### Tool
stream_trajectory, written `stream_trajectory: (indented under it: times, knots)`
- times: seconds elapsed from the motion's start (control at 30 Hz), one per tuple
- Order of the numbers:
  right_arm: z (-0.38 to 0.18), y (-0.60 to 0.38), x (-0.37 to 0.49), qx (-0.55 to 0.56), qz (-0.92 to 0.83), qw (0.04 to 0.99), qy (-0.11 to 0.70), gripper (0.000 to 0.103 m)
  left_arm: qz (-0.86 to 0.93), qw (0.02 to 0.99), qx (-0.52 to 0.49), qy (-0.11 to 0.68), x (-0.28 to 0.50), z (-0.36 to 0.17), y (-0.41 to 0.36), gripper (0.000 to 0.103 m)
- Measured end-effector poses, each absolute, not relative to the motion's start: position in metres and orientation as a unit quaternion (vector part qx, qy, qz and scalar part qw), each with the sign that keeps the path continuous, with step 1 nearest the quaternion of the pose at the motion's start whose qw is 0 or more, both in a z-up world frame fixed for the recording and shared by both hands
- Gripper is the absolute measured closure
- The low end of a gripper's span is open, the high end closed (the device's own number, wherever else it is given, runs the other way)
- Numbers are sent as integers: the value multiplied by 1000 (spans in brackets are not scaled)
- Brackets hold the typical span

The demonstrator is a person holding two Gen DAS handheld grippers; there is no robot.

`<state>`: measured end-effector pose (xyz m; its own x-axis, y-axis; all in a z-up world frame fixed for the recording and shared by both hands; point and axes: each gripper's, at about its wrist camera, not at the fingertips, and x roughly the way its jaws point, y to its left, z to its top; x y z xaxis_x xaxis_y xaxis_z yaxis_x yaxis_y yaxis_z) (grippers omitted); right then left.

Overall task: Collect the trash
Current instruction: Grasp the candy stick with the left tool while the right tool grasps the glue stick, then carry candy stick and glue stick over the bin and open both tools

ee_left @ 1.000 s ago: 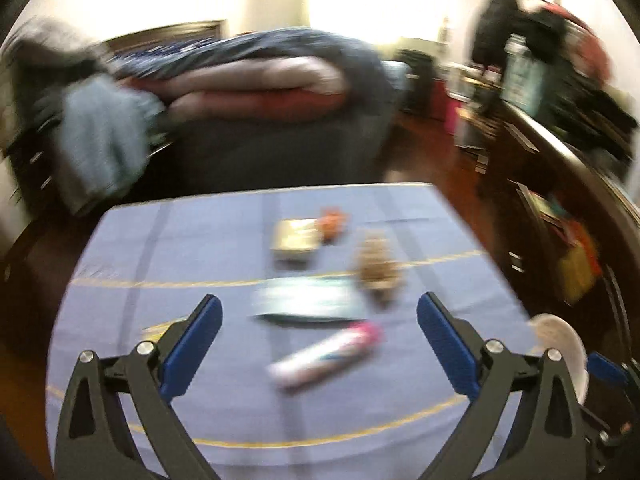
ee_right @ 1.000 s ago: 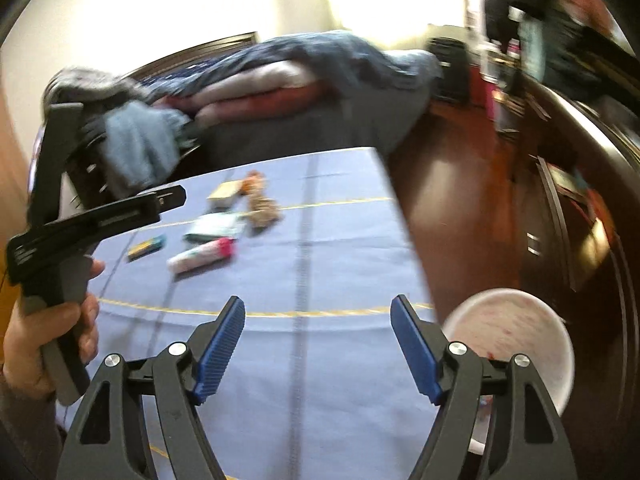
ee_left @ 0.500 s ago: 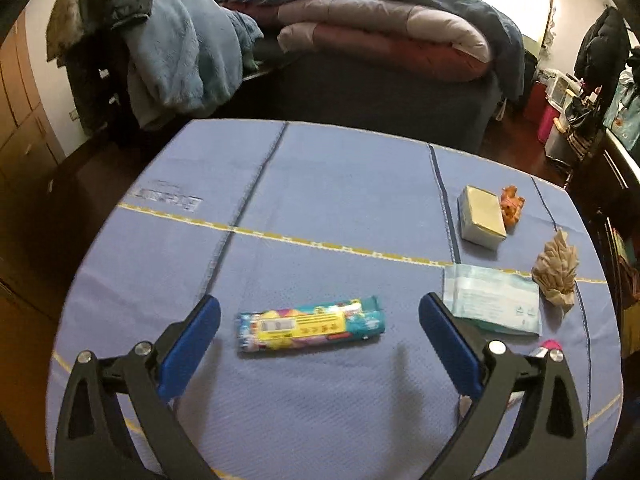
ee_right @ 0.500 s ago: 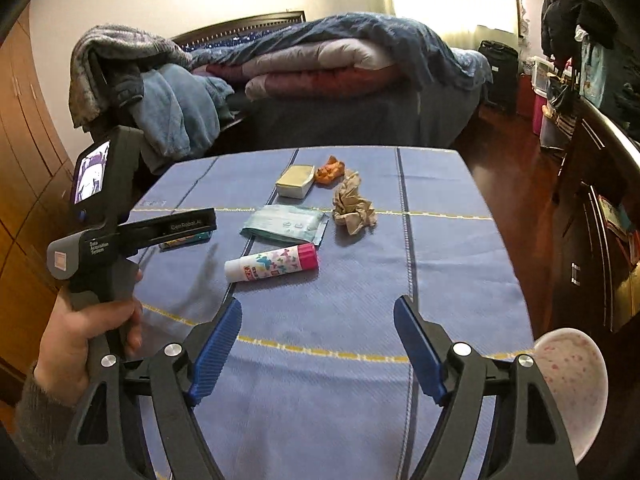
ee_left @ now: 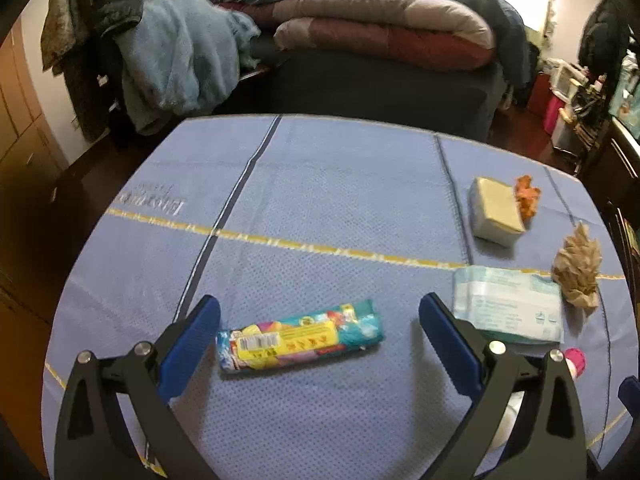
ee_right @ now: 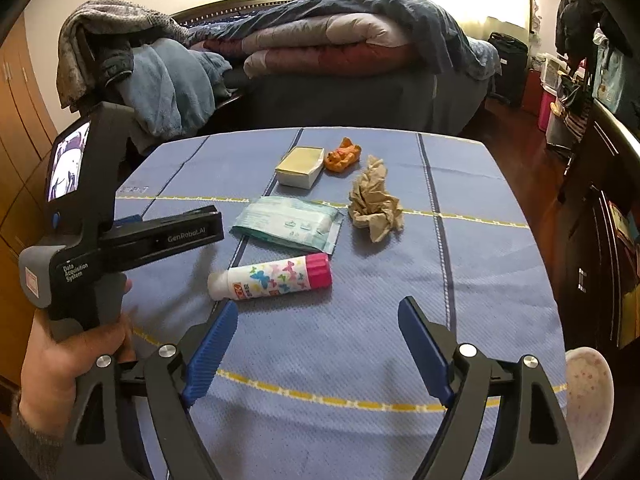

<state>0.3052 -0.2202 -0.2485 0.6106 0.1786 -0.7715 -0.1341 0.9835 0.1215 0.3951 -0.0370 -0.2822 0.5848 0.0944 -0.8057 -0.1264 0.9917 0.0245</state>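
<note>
Left wrist view, blue tablecloth [ee_left: 320, 184], piled bed [ee_left: 380, 28] behind, left claw [ee_left: 320, 322] and right claw [ee_right: 318, 326] wide

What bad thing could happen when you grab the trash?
The left gripper is open around the colorful wrapper, which lies flat, so the fingers may slide over it. The crumpled brown paper sits close to the wipes pack and could get confused with things to keep.

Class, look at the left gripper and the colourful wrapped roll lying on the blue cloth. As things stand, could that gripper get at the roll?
Probably yes. The left gripper is open, and the colourful roll lies flat on the tablecloth right between its fingers, with nothing lying across it.
</note>
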Motion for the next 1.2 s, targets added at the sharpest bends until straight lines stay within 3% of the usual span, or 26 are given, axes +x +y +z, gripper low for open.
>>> stream_trajectory:
  times: [0.23, 0.3, 0.63, 0.83, 0.93, 1.2]
  knots:
    - [-254, -210, 318, 13, 90, 894, 439, 18, 59, 890, -30, 452, 394, -283, -33, 5]
    - [-255, -206, 320, 11, 91, 893, 440, 18, 63, 894, -24, 444, 391, -281, -33, 22]
    - [-264, -178, 333, -17, 105, 888, 447, 9, 60, 895, -56, 439, 381, -273, -3, 22]
    - [-276, -171, 343, -29, 100, 882, 460, 9, 67, 898, -63, 430, 370, -262, 12, 22]
    - [-277, -168, 343, -29, 106, 880, 462, 17, 65, 900, -63, 426, 366, -257, 15, 22]
    - [-267, -178, 329, -15, 109, 883, 456, 17, 54, 904, -61, 419, 354, -247, 8, 22]
